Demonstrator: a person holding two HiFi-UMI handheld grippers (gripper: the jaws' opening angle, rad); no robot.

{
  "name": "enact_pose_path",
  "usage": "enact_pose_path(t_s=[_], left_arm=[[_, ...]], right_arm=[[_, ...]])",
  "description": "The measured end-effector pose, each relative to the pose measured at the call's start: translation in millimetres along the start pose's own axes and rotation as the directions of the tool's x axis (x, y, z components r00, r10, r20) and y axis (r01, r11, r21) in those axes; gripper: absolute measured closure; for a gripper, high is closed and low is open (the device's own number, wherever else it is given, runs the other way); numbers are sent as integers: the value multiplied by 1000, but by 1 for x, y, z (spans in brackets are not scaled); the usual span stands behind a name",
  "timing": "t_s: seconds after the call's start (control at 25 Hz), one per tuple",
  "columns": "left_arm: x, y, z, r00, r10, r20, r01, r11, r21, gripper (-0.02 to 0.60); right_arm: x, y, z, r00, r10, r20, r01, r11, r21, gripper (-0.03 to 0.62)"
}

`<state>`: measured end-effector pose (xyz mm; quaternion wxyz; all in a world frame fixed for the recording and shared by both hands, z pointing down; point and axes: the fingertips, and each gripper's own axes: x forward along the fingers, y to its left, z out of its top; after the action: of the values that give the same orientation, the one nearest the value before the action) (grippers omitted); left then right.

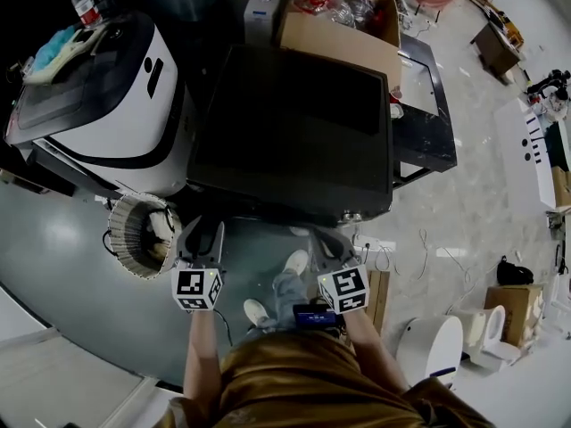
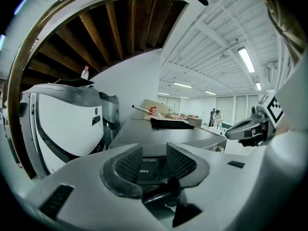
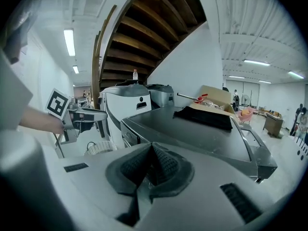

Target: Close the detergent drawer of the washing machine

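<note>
Big dark washing machine [image 1: 294,123] squarely in front of the person, white machine [image 1: 116,105] hard by on its left. The detergent drawer has to be on the front face under that near edge, but I can't pick it out or say how far it stands out. That's the first worry: push blind and it could go in crooked and jam. Now the left gripper [image 2: 154,153], fingers well apart and empty, points at the machine's front. The right gripper [image 3: 150,150], fingers pressed together on nothing, hangs just short of it. A closed tip could skid off a smooth drawer front. Down low, the ribbed coil [image 1: 138,230] on the floor by the left gripper could snag.
</note>
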<state>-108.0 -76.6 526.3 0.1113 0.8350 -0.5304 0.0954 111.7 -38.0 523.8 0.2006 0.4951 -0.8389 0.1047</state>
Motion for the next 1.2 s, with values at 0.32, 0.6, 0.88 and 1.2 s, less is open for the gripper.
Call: enact_pose_path(t_s=[0.32, 0.6, 0.88, 1.2], left_arm=[[-34, -15, 18, 999, 19, 40, -20, 999, 34, 420], [-57, -28, 28, 997, 8, 78, -7, 1000, -2, 428], [-67, -30, 29, 996, 12, 87, -11, 1000, -14, 431], [-65, -29, 24, 997, 7, 82, -5, 1000, -28, 430]], right_arm=[[-34, 16, 13, 997, -37, 68, 38, 999, -21, 582], [-59, 25, 18, 992, -55, 110, 57, 998, -18, 582], [-68, 30, 16, 992, -53, 117, 56, 998, -17, 582], [-64, 34, 17, 993, -39, 107, 43, 999, -34, 582]])
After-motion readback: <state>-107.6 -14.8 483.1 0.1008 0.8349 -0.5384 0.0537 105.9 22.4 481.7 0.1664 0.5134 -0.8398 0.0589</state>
